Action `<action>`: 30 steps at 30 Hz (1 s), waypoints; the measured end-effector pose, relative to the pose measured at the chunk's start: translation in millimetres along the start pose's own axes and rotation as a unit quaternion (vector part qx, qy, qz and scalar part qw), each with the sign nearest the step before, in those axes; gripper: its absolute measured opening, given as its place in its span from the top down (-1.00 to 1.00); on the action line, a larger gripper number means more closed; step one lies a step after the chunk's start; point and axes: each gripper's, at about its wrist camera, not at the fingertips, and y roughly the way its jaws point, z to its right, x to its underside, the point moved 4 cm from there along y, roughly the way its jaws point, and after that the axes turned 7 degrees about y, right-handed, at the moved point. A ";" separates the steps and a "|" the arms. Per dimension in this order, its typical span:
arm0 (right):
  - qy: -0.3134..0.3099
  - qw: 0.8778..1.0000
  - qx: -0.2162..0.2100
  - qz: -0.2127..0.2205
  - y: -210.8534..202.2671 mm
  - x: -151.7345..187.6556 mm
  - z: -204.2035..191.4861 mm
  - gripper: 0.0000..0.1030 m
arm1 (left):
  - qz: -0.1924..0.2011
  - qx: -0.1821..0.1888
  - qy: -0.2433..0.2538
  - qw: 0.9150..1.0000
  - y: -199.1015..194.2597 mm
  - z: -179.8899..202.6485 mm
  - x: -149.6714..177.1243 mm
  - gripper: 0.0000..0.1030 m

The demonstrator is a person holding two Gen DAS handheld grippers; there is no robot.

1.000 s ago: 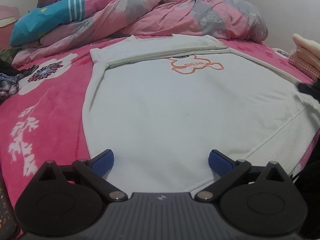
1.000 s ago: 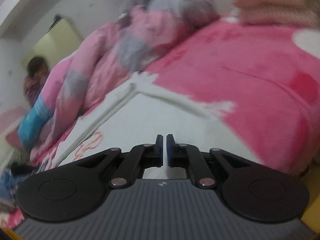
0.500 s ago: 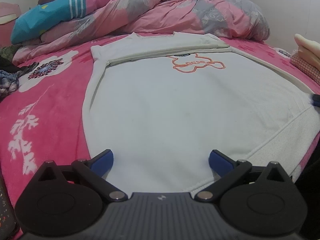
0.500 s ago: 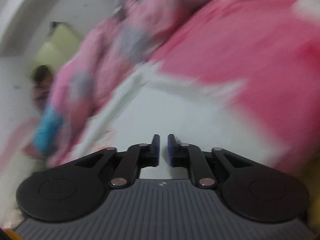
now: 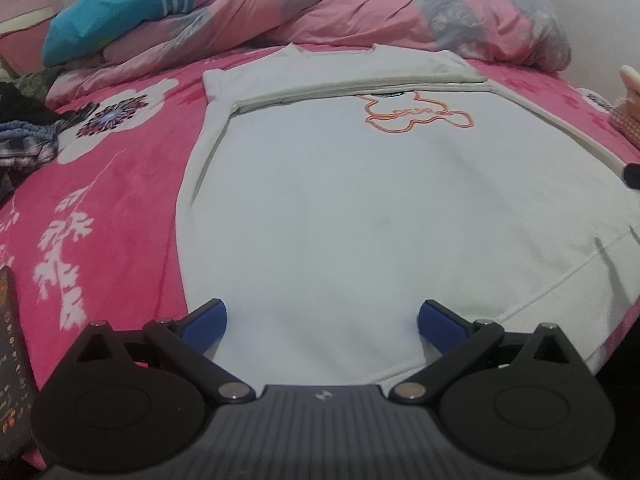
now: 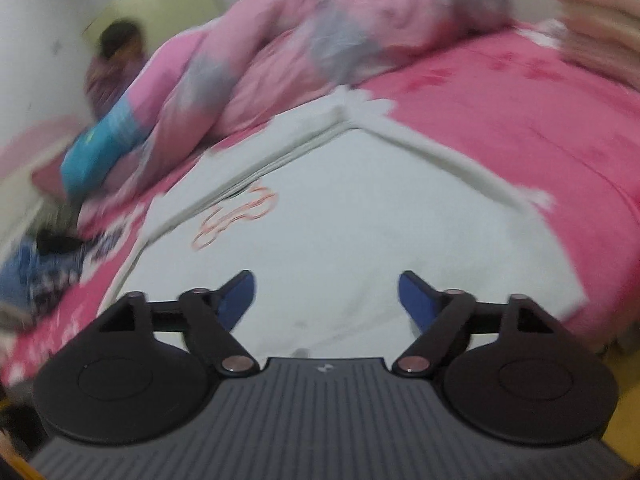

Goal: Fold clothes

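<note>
A white, soft-knit sweatshirt with an orange outline drawing on its chest (image 5: 380,184) lies flat, front up, on the pink bed. Its sleeves are folded in along both sides and across the top. Its ribbed hem is nearest the left tongs (image 5: 322,320), spread wide just above it.

We see open pink floral bedsheet (image 5: 120,184) left of the flat white sweatshirt (image 5: 360,208) — passable; the rumpled pink-grey quilt (image 5: 360,12) blocks the far side, and stacked folded clothes (image 6: 592,8) crowd the right.
</note>
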 end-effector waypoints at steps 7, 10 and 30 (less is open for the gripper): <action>-0.107 0.991 0.051 -0.056 43.4 28.1 -41.2 -0.92 | -0.017 -0.020 -0.018 0.999 -0.7 4.1 -1.0 -1.00; -0.150 0.983 0.089 -0.060 56.4 44.7 -49.7 -0.98 | -0.021 -0.025 -0.023 0.999 -0.9 5.1 -1.2 -1.00; -0.152 0.982 0.096 -0.060 59.4 42.7 -48.0 -0.98 | -0.022 -0.016 -0.034 0.999 -0.5 2.0 -0.9 -1.00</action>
